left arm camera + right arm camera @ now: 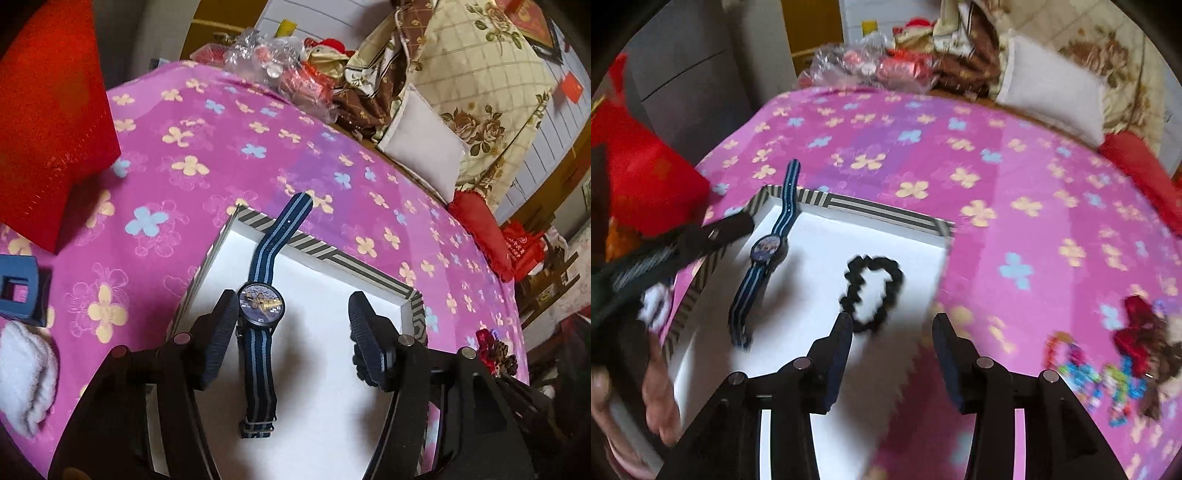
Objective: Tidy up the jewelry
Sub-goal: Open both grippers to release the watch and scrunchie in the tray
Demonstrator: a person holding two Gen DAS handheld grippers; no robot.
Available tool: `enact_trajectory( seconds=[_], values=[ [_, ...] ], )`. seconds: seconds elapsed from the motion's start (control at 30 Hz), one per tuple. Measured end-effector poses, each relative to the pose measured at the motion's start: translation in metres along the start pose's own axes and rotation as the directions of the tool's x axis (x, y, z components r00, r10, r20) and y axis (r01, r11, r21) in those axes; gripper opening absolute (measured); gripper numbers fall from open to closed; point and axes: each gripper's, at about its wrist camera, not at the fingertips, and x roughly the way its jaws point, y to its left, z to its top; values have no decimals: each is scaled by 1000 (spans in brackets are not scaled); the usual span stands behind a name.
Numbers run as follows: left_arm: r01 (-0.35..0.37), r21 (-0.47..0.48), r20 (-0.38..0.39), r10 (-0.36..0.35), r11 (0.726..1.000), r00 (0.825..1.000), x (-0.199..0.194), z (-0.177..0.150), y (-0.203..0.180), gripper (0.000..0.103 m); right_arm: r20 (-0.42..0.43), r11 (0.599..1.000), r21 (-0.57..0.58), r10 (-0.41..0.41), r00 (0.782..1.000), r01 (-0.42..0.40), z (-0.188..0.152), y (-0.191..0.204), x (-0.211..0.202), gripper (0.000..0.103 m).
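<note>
So the watch (260, 306) with the blue striped strap lies flat inside the white tray (369, 280), its far strap end draped over the tray's striped far rim. The left gripper (293, 317) hangs over it with jaws spread, left pad just beside the watch face, nothing pinched. A black beaded bracelet (873, 291) sits in the tray right of the watch. The right gripper (892, 332) is spread too, empty, near the bracelet. More colourful jewelry (1108, 369) lies on the pink flowered cloth (997, 166) to the right.
</note>
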Motion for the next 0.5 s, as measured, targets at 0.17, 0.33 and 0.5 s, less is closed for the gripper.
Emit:
enact_trajectory(
  seconds=[0.17, 0.33, 0.5],
  values=[
    [-58, 35, 64, 56, 998, 996, -15, -9, -9, 62, 67, 999, 22, -29, 997, 27, -53, -25, -54, 56],
    [-105, 81, 117, 95, 991, 989, -37, -26, -27, 62, 97, 992, 38, -122, 988, 118, -112, -66, -91, 59],
    [-143, 145, 183, 116, 979, 976, -65, -49, -56, 62, 126, 965, 112, -250, 960, 237, -161, -111, -126, 59]
  ],
)
